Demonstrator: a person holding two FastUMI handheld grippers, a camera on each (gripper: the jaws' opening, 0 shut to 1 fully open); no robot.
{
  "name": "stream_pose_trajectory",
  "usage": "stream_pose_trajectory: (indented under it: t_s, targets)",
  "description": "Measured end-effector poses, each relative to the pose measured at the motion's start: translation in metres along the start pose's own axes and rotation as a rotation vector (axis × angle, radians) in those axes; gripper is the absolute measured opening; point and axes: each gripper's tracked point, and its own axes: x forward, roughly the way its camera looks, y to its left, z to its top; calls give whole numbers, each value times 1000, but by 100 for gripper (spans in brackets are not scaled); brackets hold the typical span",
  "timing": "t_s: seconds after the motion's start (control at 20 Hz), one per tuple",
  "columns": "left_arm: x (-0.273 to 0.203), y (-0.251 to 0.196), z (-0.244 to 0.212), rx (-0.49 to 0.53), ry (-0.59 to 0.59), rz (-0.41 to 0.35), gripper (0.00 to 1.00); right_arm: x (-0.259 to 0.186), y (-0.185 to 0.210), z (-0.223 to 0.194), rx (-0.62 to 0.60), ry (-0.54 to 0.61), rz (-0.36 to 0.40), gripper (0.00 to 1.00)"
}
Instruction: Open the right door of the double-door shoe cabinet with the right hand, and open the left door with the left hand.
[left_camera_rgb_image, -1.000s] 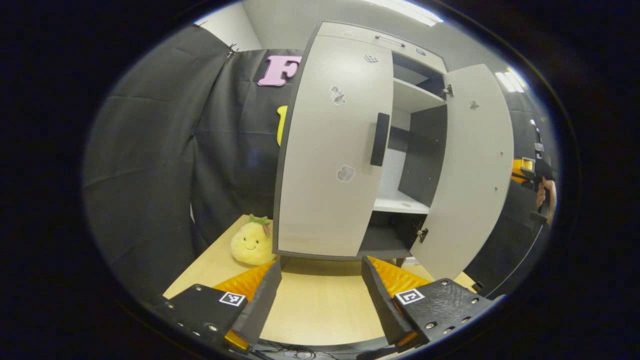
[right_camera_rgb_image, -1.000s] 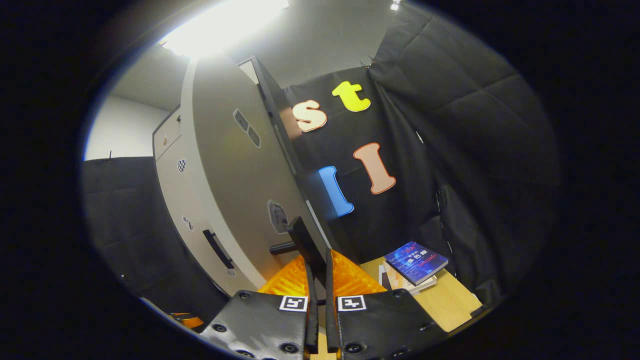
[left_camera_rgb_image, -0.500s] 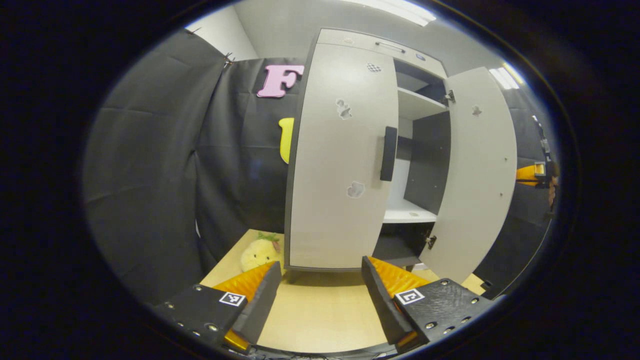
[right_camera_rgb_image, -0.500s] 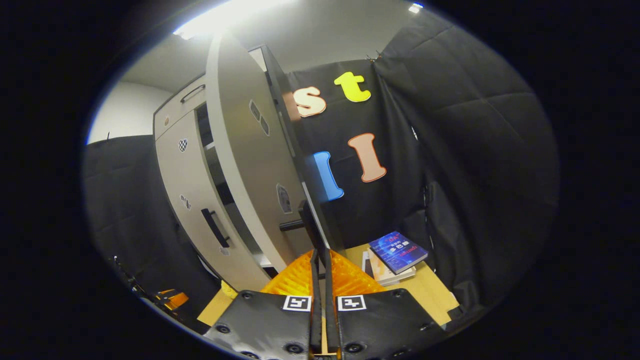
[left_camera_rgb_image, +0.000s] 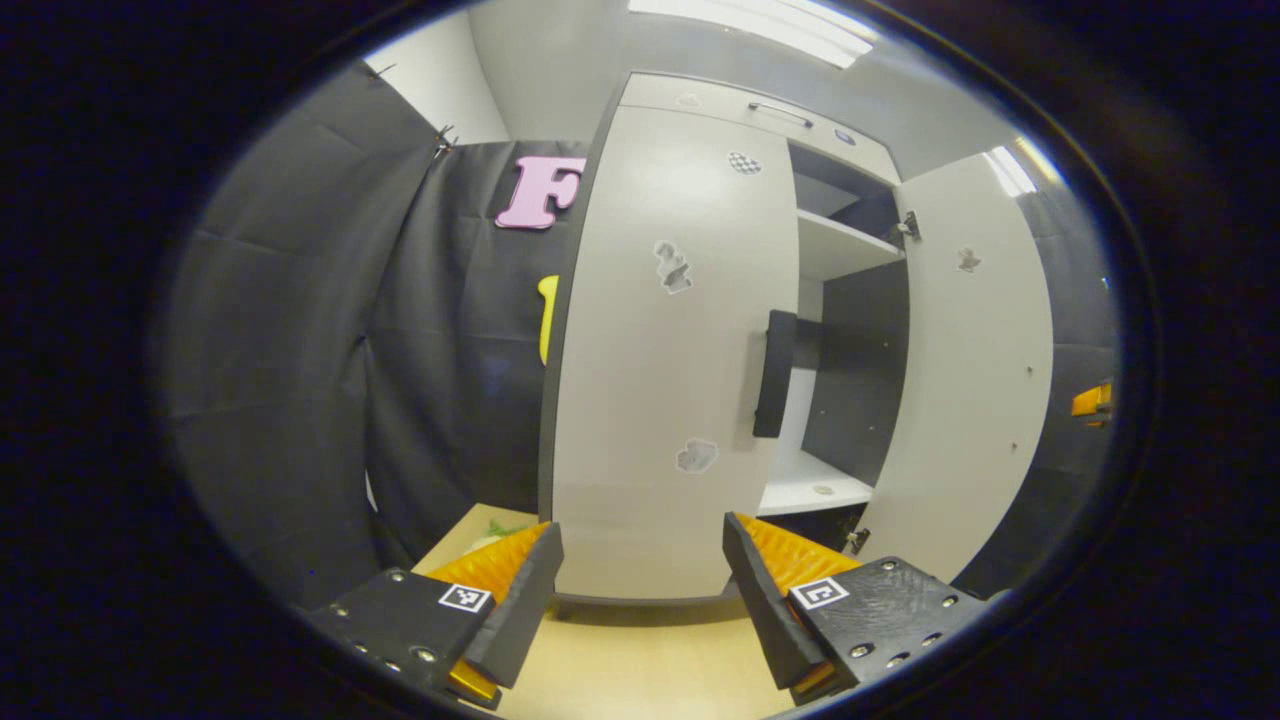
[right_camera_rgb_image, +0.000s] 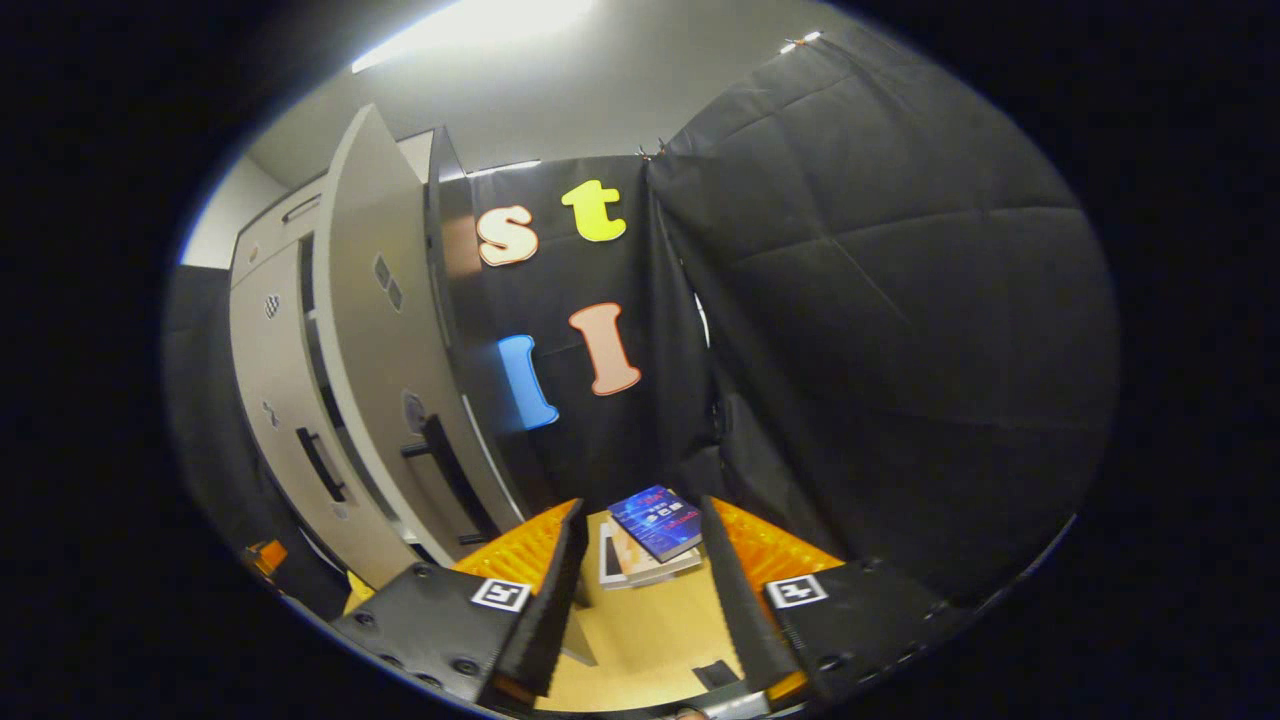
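- left tool (left_camera_rgb_image: 640, 590): fingers spread apart, holding nothing, above the bench (left_camera_rgb_image: 640, 665) before the shoe cabinet's closed left door (left_camera_rgb_image: 660, 350) (dark handle (left_camera_rgb_image: 774, 373) at its right edge).
- right door (left_camera_rgb_image: 965, 370): swung open, shelves (left_camera_rgb_image: 838, 245) visible.
- right tool (right_camera_rgb_image: 640, 590): fingers apart, clear of the right door's handle (right_camera_rgb_image: 455, 485); books (right_camera_rgb_image: 652, 535) on the bench ahead.

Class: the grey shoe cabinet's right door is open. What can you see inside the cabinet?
Inside the grey shoe cabinet: two bare white shelves and a dark side wall. The closed left door covers the rest.
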Motion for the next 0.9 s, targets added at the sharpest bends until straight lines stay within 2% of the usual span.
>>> stream_pose_trajectory:
  t_s: [0.05,0.1,0.45,0.7,0.9]
  targets:
    - [8,-7,7,8,-12,-3,92,10,-6,3,5,-12,-10,100]
    - [17,-16,16,12,-23,-8,93,15,-7,7,13,-24,-8,98]
    - [77,-72,67,-21,-110,-36,93,78,-38,31,-2,-111,-34,98]
    - [113,-98,86,45,-128,-22,93,116,-49,32,-84,-115,-37,98]
    - [140,-123,95,96,-143,-25,92,148,-46,24,-75,-93,7,98]
